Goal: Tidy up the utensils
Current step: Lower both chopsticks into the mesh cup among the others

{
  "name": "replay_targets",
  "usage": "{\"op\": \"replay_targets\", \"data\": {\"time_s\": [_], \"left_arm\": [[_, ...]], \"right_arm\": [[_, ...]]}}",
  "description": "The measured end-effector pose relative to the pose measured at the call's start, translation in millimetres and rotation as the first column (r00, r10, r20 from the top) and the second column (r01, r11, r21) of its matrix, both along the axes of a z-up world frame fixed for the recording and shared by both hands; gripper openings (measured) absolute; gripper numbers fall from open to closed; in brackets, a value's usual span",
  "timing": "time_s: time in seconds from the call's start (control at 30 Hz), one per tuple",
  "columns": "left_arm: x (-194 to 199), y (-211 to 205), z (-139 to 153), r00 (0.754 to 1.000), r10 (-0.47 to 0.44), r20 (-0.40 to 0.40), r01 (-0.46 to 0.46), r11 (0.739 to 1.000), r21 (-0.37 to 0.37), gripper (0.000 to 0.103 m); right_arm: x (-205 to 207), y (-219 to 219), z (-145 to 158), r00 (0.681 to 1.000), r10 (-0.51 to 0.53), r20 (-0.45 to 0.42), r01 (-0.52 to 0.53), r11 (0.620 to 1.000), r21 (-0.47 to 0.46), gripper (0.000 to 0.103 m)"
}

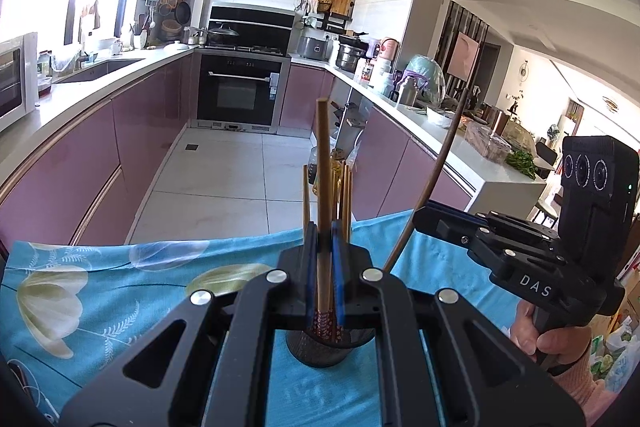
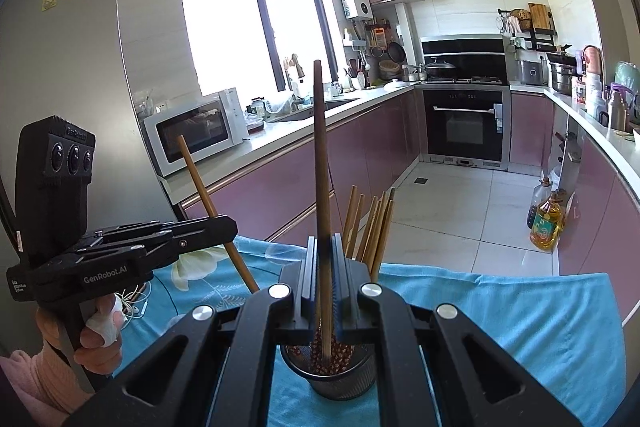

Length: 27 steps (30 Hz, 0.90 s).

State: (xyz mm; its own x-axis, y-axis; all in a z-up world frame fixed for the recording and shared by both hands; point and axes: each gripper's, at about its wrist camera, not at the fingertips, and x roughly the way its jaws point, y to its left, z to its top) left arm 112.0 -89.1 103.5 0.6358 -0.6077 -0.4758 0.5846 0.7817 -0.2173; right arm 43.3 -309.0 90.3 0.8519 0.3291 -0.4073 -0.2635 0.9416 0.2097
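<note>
A dark mesh utensil cup (image 1: 320, 349) stands on the blue floral cloth (image 1: 100, 287), with several light wooden chopsticks (image 1: 346, 195) upright in it. It also shows in the right wrist view (image 2: 336, 375). My left gripper (image 1: 323, 239) is shut on a light wooden chopstick (image 1: 322, 163), held upright over the cup. My right gripper (image 2: 325, 255) is shut on a dark brown chopstick (image 2: 320, 147), also upright over the cup. The right gripper shows in the left wrist view (image 1: 424, 217), the left gripper in the right wrist view (image 2: 224, 227).
The cloth-covered table ends at its far edge (image 1: 240, 239) above a tiled kitchen floor (image 1: 224, 179). Pink cabinets line both sides, with an oven (image 1: 240, 91) at the back. A microwave (image 2: 192, 131) sits on the left counter. Oil bottles (image 2: 546, 223) stand on the floor.
</note>
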Motion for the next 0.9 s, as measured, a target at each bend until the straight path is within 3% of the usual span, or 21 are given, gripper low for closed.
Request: {"op": "replay_targets", "data": {"time_s": [0.9], "left_arm": [[23.6,-5.0,-29.5,0.999,0.000,-0.052,0.002,0.999,0.049,0.007]], "right_arm": [[12.0,-2.3,-17.6,0.999,0.000,-0.054,0.000,1.000,0.003,0.005]]}}
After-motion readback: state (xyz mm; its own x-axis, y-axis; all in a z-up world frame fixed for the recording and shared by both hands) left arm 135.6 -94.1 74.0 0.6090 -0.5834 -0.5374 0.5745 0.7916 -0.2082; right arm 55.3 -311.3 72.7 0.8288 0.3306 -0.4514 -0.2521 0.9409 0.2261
